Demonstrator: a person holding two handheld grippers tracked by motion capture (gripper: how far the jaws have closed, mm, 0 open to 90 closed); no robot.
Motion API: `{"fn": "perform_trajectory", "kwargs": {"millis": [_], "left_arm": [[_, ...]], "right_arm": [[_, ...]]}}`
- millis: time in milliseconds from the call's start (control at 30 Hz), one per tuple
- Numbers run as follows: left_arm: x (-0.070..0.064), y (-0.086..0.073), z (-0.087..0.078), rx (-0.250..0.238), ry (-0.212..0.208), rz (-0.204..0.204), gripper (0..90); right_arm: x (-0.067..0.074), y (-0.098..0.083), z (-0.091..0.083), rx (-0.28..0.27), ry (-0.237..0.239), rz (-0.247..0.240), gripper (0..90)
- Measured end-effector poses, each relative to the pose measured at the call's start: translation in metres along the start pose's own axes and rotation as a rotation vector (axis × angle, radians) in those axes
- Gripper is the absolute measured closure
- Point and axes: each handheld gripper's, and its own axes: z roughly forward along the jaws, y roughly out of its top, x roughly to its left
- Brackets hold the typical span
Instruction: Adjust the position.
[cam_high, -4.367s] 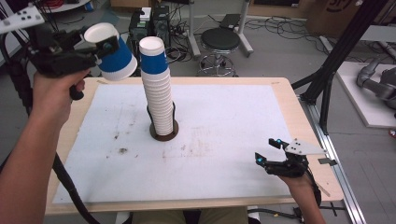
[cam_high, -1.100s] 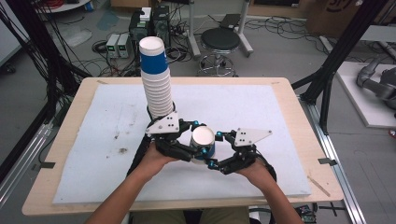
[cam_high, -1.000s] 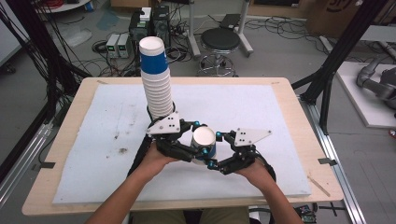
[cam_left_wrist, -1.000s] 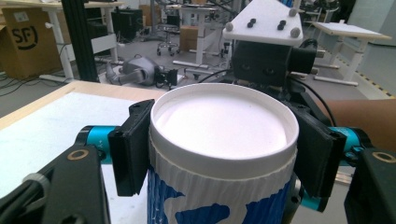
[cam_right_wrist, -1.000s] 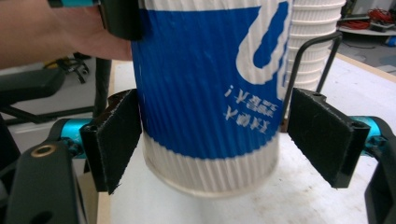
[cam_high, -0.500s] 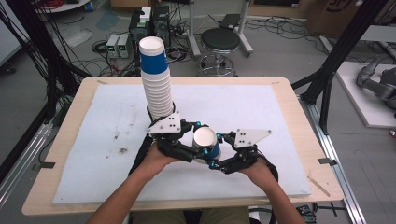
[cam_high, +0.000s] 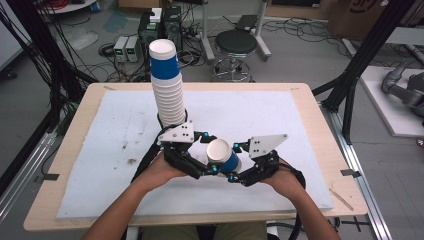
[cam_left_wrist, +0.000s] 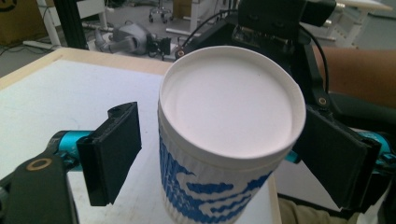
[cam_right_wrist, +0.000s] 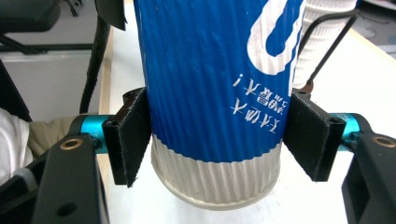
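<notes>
Cup (cam_high: 222, 156) held just in front of stack (cam_high: 167, 90), near table's (cam_high: 310, 120) front edge. Right gripper (cam_high: 235, 172) clamps cup; left gripper (cam_high: 207, 167) just opened, pads clear. Open mat both sides of stack.

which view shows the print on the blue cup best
The right gripper view: the blue cup shows its side close up, with white lettering. The left gripper view shows its white base and some blue pattern; the high view shows it small, between both grippers.

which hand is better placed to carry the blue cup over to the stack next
Right: the right gripper is clamped on the blue cup, while the left gripper has just been opening, its pads off the cup, the stack just beyond.
</notes>
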Motion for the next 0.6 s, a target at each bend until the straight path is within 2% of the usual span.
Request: {"fn": "perform_trajectory", "kwargs": {"millis": [267,467,600], "left_arm": [[0.002,0.009,-0.002,0.086,-0.012,0.019,16.2],[0.003,0.014,0.002,0.172,-0.038,0.02,16.3],[0.002,0.014,0.005,0.227,-0.048,0.022,16.5]], "right_arm": [[-0.003,0.005,0.001,0.109,0.01,-0.026,28.9],[-0.003,0.012,0.005,0.193,0.036,-0.065,29.0],[-0.001,0.019,0.009,0.262,0.043,-0.11,29.0]]}}
